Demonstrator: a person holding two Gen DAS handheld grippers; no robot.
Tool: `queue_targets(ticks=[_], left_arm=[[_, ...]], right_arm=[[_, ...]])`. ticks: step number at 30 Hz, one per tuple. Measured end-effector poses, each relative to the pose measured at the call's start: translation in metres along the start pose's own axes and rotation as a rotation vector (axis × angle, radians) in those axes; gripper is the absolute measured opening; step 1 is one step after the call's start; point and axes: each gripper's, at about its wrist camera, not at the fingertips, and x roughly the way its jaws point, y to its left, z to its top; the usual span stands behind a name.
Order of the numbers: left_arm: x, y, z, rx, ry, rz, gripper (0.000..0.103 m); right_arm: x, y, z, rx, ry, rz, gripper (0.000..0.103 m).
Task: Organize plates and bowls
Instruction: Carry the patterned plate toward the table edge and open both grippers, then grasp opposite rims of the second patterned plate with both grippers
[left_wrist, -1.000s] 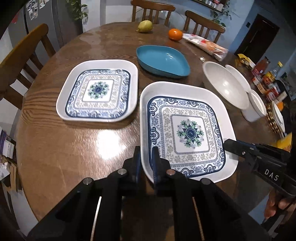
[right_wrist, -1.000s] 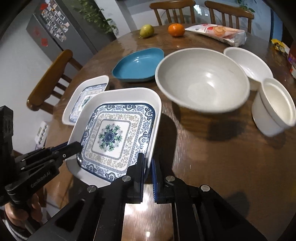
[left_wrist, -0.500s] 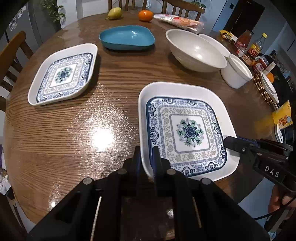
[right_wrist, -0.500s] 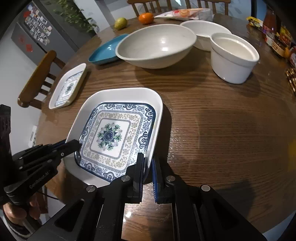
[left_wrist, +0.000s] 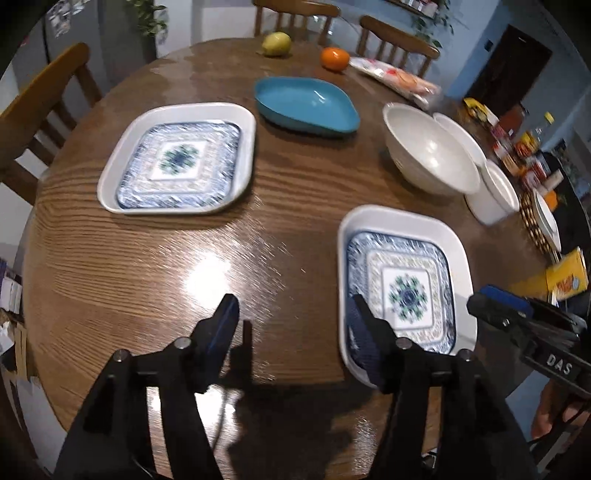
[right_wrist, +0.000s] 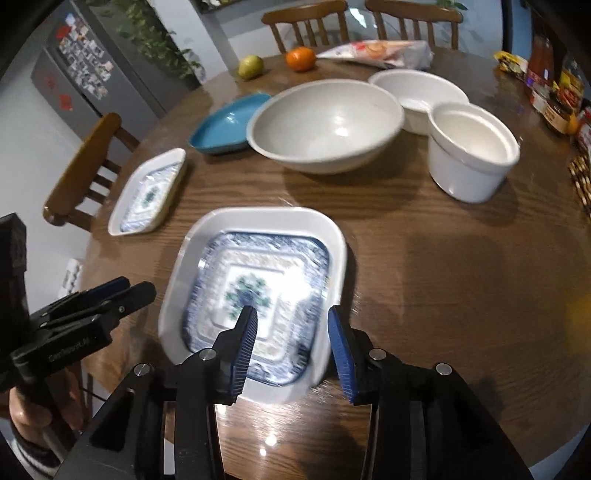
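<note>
Both grippers have let go of the near plate (right_wrist: 258, 236). A second ago the left gripper (left_wrist: 291, 317) and right gripper (right_wrist: 291, 328) each pinched its rim; now their jaws are opening, and the plate lies flat on the surface (left_wrist: 147, 288).

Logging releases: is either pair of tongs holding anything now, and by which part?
Nothing is held. Both the left tongs and right tongs are opening off the near patterned plate, which lies on the table.
</note>
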Motion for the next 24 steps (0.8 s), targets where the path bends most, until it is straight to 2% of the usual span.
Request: queue_targets(ticks=[4, 6, 10, 14, 17, 24], left_arm=[[-0.010, 0.013, 0.011, -0.032, -0.046, 0.045, 0.083], [-0.013, 0.025, 0.017, -0.056, -0.058, 0.066, 0.086], [-0.018, 0.060, 0.031, -0.122, -0.082, 0.136, 0.091], [-0.020, 0.097, 0.050, -0.181, -0.108, 0.208, 0.093], [-0.013, 0.115, 0.065, -0.184, -0.101, 0.258, 0.094], [0.016, 0.140, 0.087, -0.145, -0.064, 0.288, 0.093]], right_arm=[[0.000, 0.017, 0.010, -0.026, -0.006, 0.044, 0.043], [0.001, 0.025, 0.016, -0.034, -0.008, 0.066, 0.050], [0.010, 0.049, 0.035, -0.062, -0.005, 0.102, 0.050], [0.026, 0.072, 0.052, -0.094, 0.011, 0.124, 0.050], [0.044, 0.087, 0.068, -0.108, 0.024, 0.135, 0.050], [0.098, 0.121, 0.104, -0.113, 0.053, 0.132, 0.050]])
